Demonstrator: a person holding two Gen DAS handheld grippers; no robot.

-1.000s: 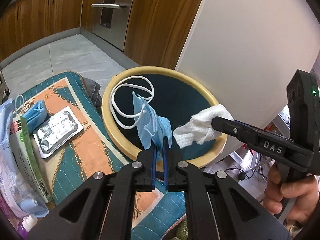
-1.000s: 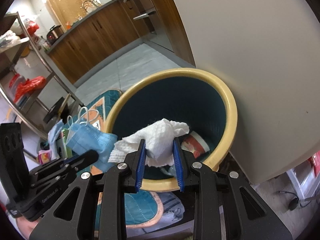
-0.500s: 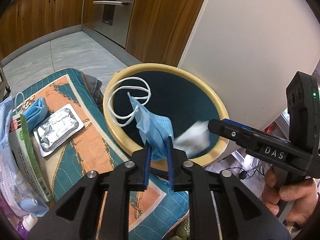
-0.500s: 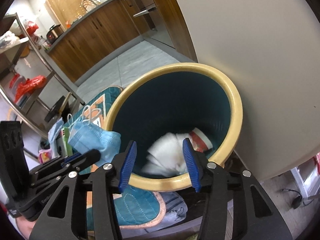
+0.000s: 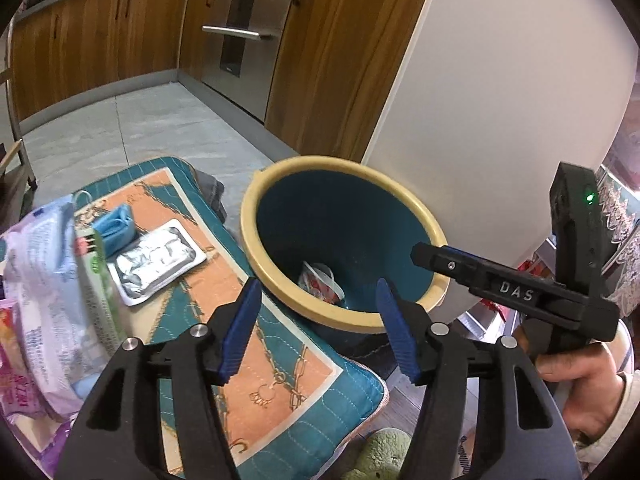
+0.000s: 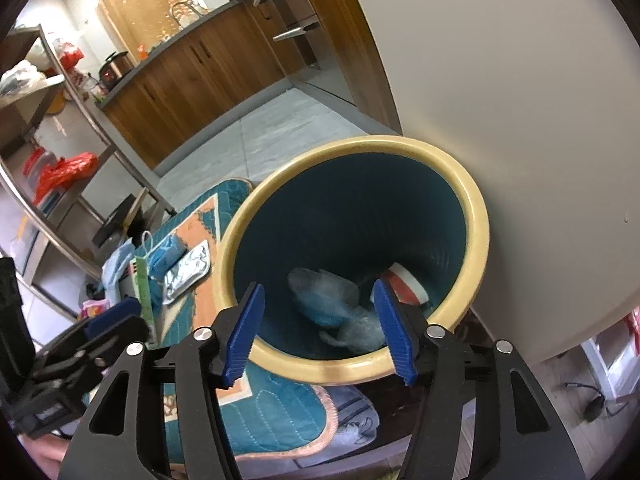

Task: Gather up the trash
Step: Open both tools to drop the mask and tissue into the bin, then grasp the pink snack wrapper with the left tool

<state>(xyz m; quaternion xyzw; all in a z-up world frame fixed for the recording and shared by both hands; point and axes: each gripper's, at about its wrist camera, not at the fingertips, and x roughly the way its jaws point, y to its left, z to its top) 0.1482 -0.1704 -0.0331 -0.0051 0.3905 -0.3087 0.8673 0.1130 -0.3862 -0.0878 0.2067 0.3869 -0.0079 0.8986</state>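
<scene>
A teal bin with a cream rim [image 5: 276, 292] [image 6: 478, 216] stands beside a patterned mat. Inside it lie a blue face mask [image 6: 324, 296], a crumpled white tissue [image 6: 360, 332] and a red-and-white cup [image 6: 404, 284] [image 5: 320, 280]. My left gripper [image 5: 316, 328] is open and empty, just short of the bin's near rim. My right gripper [image 6: 316, 328] is open and empty above the bin's near rim; it also shows in the left wrist view [image 5: 496, 280]. On the mat lie a foil blister pack [image 5: 156, 260] [image 6: 188, 272] and a folded blue mask [image 5: 114, 228] [image 6: 166, 256].
A white cabinet side [image 5: 500, 100] stands right behind the bin. Plastic packets and a green-edged box [image 5: 48, 280] lie on the mat's left. Wooden kitchen cabinets [image 5: 100, 36] and a steel shelf rack [image 6: 60, 184] stand farther off. A green plush item [image 5: 380, 456] lies at the bottom.
Both grippers opened. The blue mask dropped from my left gripper and the white tissue from my right gripper into the bin. The left gripper pulled back a little.
</scene>
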